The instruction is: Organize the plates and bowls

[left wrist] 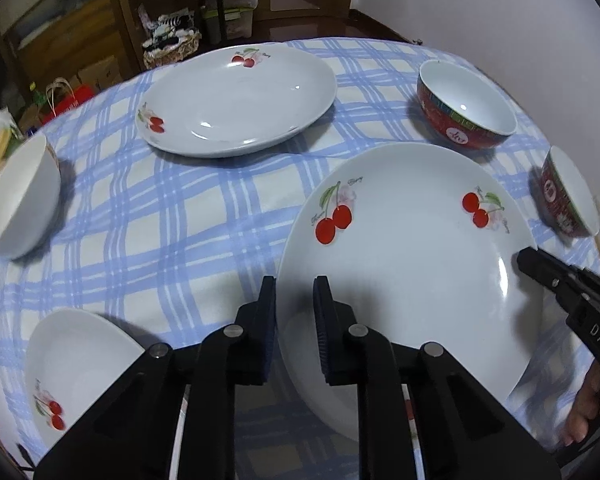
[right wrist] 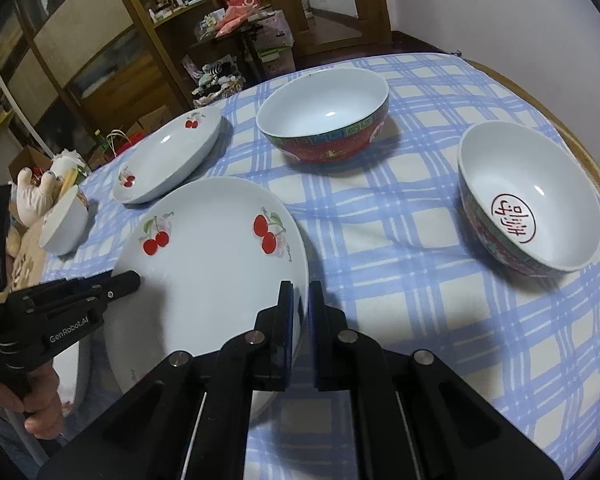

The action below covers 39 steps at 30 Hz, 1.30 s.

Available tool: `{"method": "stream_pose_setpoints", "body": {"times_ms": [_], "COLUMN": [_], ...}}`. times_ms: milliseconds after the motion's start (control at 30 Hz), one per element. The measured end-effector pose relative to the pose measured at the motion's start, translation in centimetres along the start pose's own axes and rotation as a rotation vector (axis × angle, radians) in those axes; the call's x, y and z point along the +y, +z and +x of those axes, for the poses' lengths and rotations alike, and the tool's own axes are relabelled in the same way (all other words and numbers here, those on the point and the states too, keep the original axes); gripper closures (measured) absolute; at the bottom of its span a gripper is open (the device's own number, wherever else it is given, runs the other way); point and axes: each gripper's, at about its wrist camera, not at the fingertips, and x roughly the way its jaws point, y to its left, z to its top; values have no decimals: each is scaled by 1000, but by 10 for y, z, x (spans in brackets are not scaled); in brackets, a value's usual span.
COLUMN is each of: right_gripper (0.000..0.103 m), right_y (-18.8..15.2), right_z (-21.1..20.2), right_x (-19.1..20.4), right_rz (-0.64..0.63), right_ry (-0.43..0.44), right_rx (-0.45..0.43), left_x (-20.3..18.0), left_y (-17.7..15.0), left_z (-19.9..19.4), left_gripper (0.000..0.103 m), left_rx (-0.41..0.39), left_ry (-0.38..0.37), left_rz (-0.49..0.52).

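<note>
A white plate with red cherries (left wrist: 412, 264) (right wrist: 216, 280) lies nearest me on the blue checked tablecloth (left wrist: 180, 220). My left gripper (left wrist: 295, 286) is shut on its left rim, one finger outside the rim and one on the inner face. My right gripper (right wrist: 301, 292) is shut on the opposite rim, and its tip also shows in the left wrist view (left wrist: 530, 258). The left gripper's tip (right wrist: 132, 278) shows in the right wrist view. Whether the plate is off the cloth I cannot tell.
A second cherry plate (left wrist: 236, 100) (right wrist: 168, 156) sits at the far side and a third (left wrist: 80, 368) at the near left. Two red-patterned bowls (left wrist: 466, 104) (left wrist: 568, 192) stand on the right and a white bowl (left wrist: 20, 196) on the left. Shelves and clutter stand beyond the round table.
</note>
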Motion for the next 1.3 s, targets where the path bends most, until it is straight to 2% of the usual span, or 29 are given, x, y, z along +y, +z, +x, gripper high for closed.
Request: {"method": "stream_pose_setpoints", "body": {"times_ms": [100,333,433,800,1067,1300], "right_gripper": [95,95,95,95,95,94], "right_y": [-1,-5,-7,-16,-23,-28], "right_z": [-7,-26,-37,-67,-70,-53], "right_x": [-2,-13,-21,-45,-69,-73], "right_rz": [-5,14,59,112,168,207], "right_ry": [-18,-24,-25,-70,-102,-96], "right_rx": [-19,-27,-41,-45,-15,32], "left_x": [3,-7,-12,-42,-68,-65], "left_y": [0,0,1,0,-5,-9], "left_z": [-4,-21,-33,-45,-30,-12], "left_gripper": [86,86,86,86,86,86], "left_rx": [16,-18,-43,-35,-10,38], "left_ry": [-71,-121,-146,-235,-226,-204], "left_rz": [-25,-11,-3,23,52,39]}}
